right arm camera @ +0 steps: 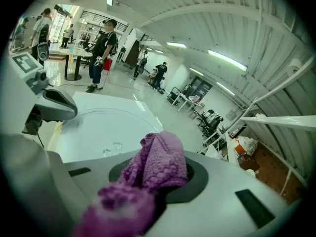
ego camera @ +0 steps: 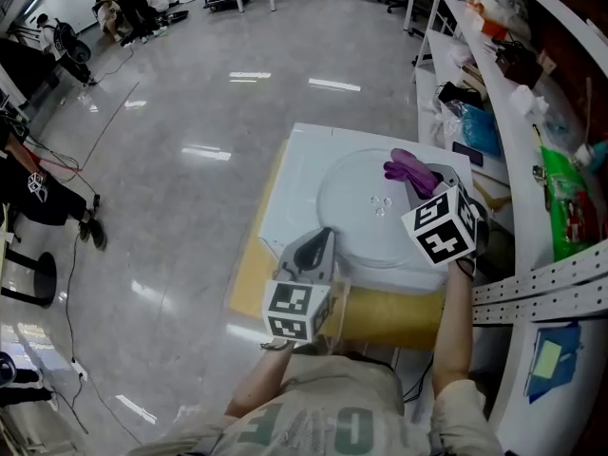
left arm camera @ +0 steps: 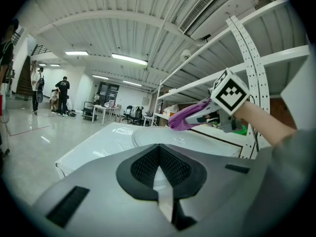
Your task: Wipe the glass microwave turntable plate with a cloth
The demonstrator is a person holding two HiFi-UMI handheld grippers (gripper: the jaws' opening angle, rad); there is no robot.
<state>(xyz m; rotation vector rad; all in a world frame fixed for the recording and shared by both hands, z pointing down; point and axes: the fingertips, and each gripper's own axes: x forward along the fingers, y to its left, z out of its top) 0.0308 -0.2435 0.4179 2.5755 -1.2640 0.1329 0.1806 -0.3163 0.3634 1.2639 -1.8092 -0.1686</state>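
Note:
The round glass turntable plate (ego camera: 361, 221) lies flat on a white appliance top (ego camera: 299, 174). My right gripper (ego camera: 418, 180) is shut on a purple cloth (ego camera: 407, 166) and hovers over the plate's far right part. In the right gripper view the bunched cloth (right arm camera: 158, 164) fills the jaws of my right gripper (right arm camera: 158, 174), with the plate (right arm camera: 98, 127) beyond it. My left gripper (ego camera: 321, 240) sits at the plate's near left rim. In the left gripper view, my left gripper (left arm camera: 159, 152) has its jaws closed down on a thin pale edge of the plate (left arm camera: 163, 135).
The white top rests on a yellowish table (ego camera: 399, 316). A long cluttered shelf unit (ego camera: 513, 112) runs close along the right side. Shiny floor (ego camera: 190, 160) lies to the left, with a person (ego camera: 28, 183) at the far left and cables near them.

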